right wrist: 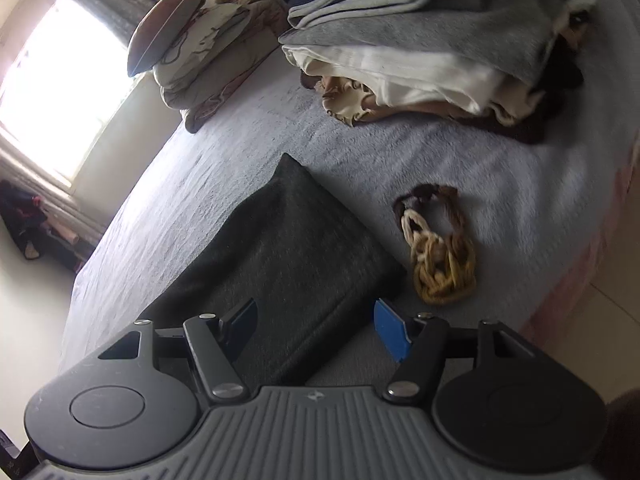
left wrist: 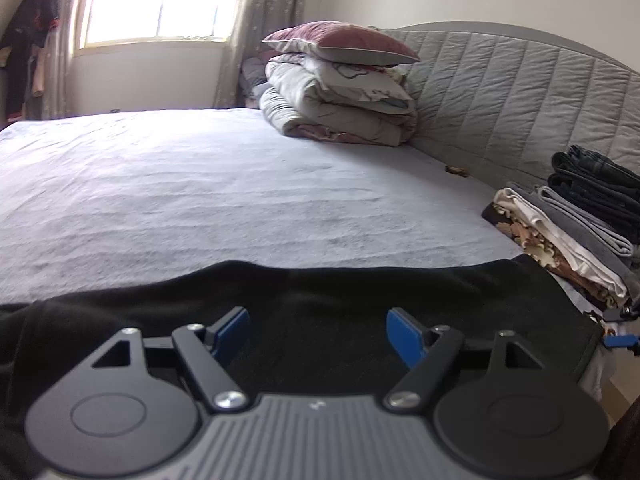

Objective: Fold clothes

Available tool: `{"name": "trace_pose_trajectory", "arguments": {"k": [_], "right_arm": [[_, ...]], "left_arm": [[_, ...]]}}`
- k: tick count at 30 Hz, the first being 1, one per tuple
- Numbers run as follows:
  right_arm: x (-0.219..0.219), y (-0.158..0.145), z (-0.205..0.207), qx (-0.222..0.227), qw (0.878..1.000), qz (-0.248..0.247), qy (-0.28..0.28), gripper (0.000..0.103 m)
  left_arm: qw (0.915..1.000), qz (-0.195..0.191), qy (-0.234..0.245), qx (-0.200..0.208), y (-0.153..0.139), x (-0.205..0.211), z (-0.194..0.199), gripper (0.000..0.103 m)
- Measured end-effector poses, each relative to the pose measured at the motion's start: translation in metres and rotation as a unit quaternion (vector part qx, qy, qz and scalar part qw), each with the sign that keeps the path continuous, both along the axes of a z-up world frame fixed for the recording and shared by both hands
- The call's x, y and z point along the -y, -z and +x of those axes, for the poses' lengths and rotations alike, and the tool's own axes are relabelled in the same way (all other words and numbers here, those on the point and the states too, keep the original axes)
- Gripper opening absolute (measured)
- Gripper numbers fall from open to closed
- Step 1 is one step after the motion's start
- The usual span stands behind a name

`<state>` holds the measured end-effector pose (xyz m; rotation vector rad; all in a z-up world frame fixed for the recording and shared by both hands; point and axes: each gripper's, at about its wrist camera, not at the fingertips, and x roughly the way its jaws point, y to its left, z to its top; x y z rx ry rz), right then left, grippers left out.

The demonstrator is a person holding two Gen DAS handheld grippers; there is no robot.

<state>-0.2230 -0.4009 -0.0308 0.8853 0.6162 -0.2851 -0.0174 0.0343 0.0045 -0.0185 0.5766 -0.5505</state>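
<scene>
Bedroom scene, two handheld grippers over a bed [left wrist: 200, 200] covered in a pale grey-blue sheet.

Left gripper [left wrist: 318, 334] — jaws standing apart, blue pads [left wrist: 404, 340] facing each other across a gap, nothing clamped between them. It hangs above a black garment [left wrist: 360, 292] spread flat along the near edge of the bed; the cloth lies below the fingers, and no pinch on it is visible.

Right gripper [right wrist: 316, 330] — jaws likewise apart, one blue pad [right wrist: 390, 330] showing, the other finger dark. Folded end of the dark garment [right wrist: 288, 240] lies on the sheet ahead of and beneath the fingers, its corner pointing away from the camera; the pads do not press on it.

Braided cord loop [right wrist: 438, 248], brown, cream and mustard, on the sheet just beside the garment's right edge, apart from it.

Stack of folded clothes [left wrist: 568, 224] — grey, white, patterned brown and dark items — at the right side of the bed near the quilted grey headboard [left wrist: 500, 92].

Folded bedding [left wrist: 340, 112] topped by a maroon pillow [left wrist: 340, 40], at the far corner against the headboard.

Window [left wrist: 160, 0], bright, with curtains [left wrist: 268, 20] at its side; hanging clothes [left wrist: 28, 40] at far left.
</scene>
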Motion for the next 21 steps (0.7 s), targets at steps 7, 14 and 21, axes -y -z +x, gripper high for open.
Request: {"name": "trace_pose_trajectory", "arguments": {"k": [7, 14, 21], "right_arm": [[-0.004, 0.024, 0.002, 0.023, 0.998, 0.036, 0.045, 0.066], [-0.011, 0.029, 0.002, 0.063, 0.993, 0.035, 0.091, 0.061], [-0.029, 0.030, 0.007, 0.039, 0.994, -0.029, 0.094, 0.059]], "left_arm": [[0.9995, -0.023, -0.013, -0.020, 0.002, -0.004, 0.009, 0.078], [0.9986, -0.038, -0.005, -0.036, 0.005, 0.012, 0.019, 0.078], [0.9992, -0.004, 0.024, -0.030, 0.013, 0.045, 0.016, 0.078]]}}
